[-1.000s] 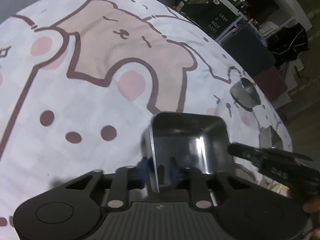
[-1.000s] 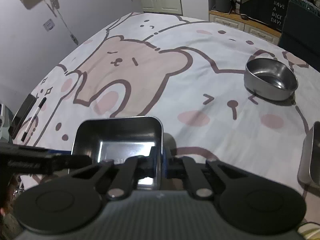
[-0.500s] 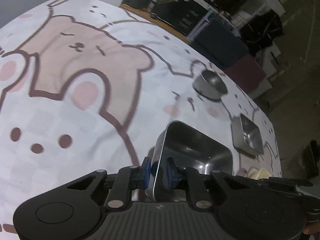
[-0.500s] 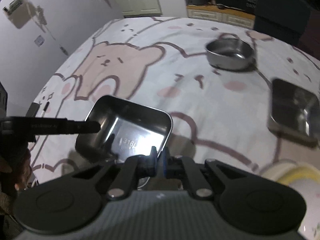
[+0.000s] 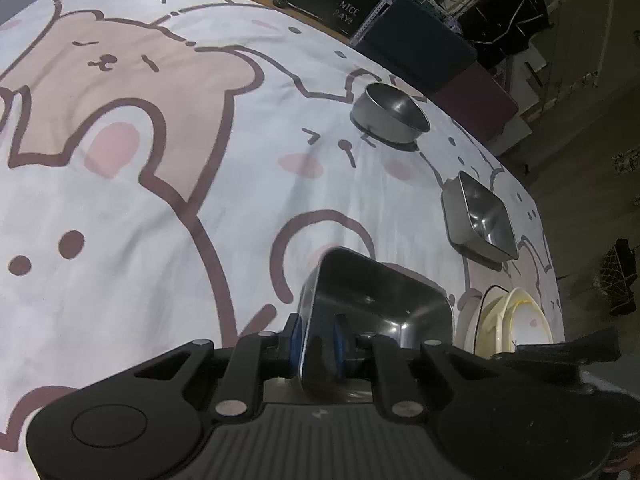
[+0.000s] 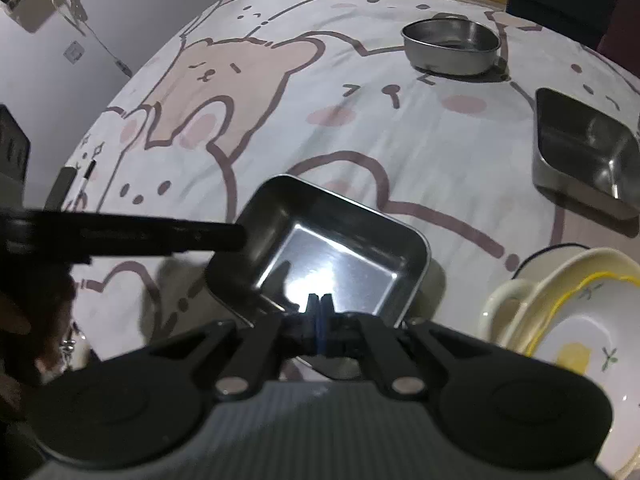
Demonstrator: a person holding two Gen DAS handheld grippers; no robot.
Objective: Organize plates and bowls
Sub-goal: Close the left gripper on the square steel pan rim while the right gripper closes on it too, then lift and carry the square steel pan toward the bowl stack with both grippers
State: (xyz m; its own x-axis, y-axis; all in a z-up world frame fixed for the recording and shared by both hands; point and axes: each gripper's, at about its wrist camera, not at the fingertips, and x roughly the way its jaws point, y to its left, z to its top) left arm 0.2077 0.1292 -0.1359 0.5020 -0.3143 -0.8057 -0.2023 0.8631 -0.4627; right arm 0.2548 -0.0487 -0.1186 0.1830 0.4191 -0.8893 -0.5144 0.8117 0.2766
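I carry the square steel tray point(image 5: 376, 308) between both grippers: my left gripper point(image 5: 318, 340) clamps its left wall, my right gripper point(image 6: 320, 312) is pinched on its near rim. The second tray point(image 6: 580, 152) sits at two o'clock, right hand nearer; the round bowl point(image 6: 452, 44) lies beyond, at one o'clock.

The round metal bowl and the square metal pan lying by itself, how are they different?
The round bowl is a circle with a curved wall; the square pan has straight sides and corners. The bowl lies farther back on the bear cloth; the pan lies nearer the stacked plates. Both are shiny, empty, upright, and no claw touches them.
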